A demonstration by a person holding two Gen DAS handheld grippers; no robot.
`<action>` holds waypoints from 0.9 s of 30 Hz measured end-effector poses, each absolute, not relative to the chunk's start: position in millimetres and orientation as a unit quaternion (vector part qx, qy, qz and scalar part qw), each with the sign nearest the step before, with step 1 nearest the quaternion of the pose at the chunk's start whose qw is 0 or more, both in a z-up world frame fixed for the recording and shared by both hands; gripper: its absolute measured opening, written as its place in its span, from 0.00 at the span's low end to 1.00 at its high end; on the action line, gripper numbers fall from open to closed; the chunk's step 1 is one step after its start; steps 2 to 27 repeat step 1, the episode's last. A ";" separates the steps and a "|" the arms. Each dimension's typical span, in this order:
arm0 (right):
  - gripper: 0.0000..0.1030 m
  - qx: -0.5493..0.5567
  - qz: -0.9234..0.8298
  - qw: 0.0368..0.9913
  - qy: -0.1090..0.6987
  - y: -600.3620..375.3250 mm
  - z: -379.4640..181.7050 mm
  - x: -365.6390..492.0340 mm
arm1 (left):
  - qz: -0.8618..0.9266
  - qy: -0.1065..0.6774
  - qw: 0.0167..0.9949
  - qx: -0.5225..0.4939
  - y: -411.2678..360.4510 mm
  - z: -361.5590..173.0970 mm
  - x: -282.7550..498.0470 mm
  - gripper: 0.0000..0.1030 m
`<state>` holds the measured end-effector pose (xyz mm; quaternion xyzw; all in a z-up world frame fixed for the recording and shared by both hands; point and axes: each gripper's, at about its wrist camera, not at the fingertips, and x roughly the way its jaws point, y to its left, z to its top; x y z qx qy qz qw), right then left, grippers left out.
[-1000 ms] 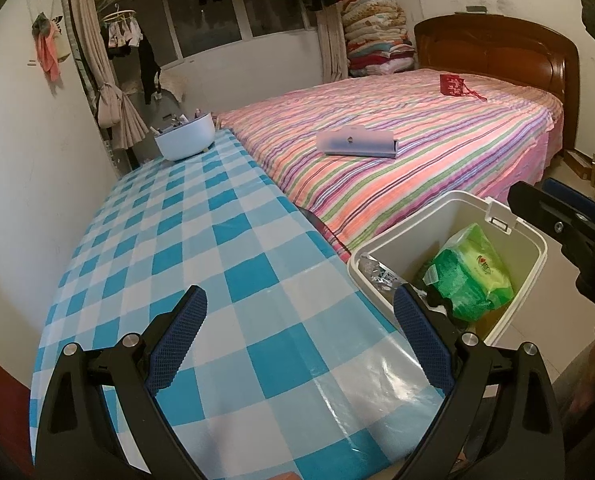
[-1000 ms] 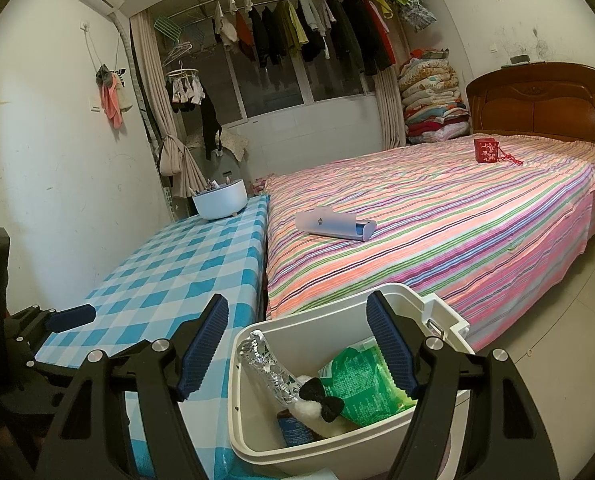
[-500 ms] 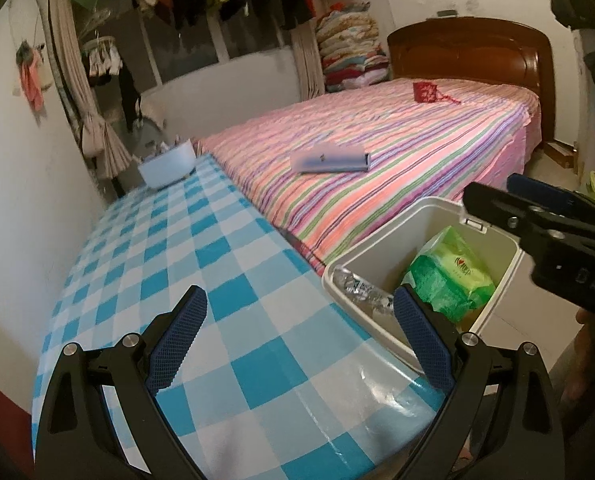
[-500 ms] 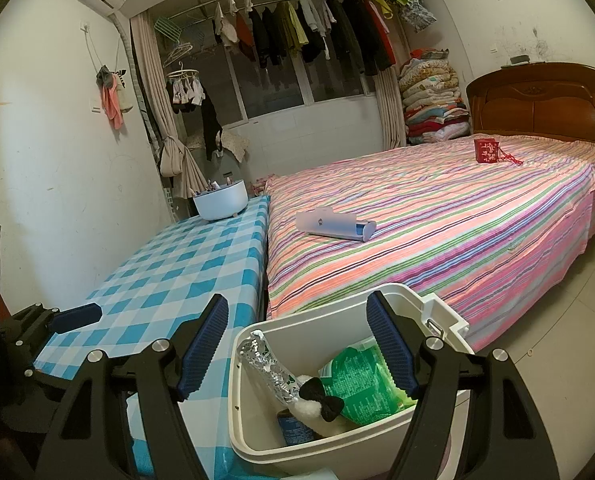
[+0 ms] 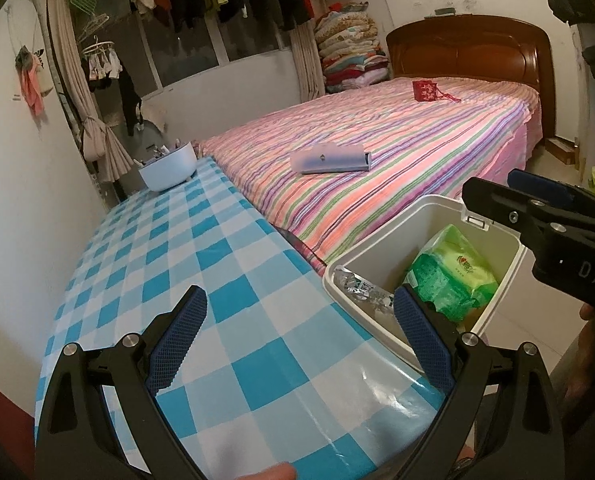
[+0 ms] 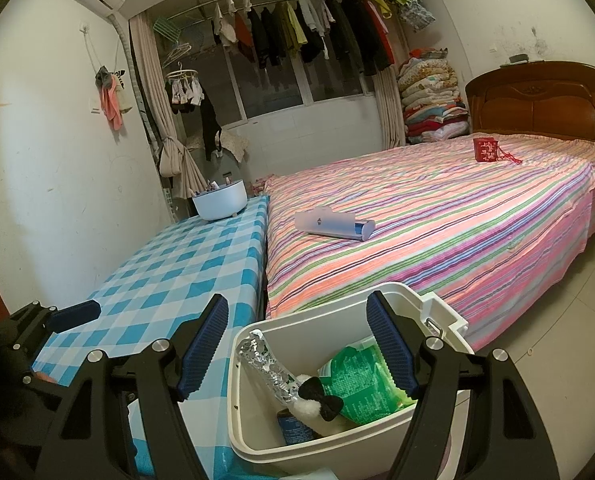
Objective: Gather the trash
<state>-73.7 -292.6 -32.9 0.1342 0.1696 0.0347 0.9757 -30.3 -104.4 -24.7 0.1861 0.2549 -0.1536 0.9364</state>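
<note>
Left wrist view: the left gripper (image 5: 299, 338) is held over the near end of a blue-and-white checked table (image 5: 169, 264), its blue-padded jaws spread wide with nothing between them. Just beside the table's right edge a white bin (image 5: 425, 220) is seen, lid open, and inside it a green packet (image 5: 451, 276) and a crumpled silver wrapper (image 5: 357, 286) are lodged. The right gripper (image 5: 537, 196) is seen at the right edge, above the bin's far rim.

From the right wrist view, the right gripper (image 6: 297, 348) is likewise held released above the bin (image 6: 329, 438), with nothing clasped. A black-and-white plush item (image 6: 313, 398) is seen lying between wrapper and packet. Farther off, a white bowl (image 6: 219, 202) is set at the table's far end, and a pale flat case (image 6: 333, 226) and a red pouch (image 6: 487, 150) are left on the striped bed (image 6: 457, 232).
</note>
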 end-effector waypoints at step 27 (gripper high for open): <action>0.68 0.134 0.034 0.976 0.170 -292.6 -32.9 -73.7 | -0.151 0.253 0.937 0.187 -103.9 -25.1 -29.7 0.90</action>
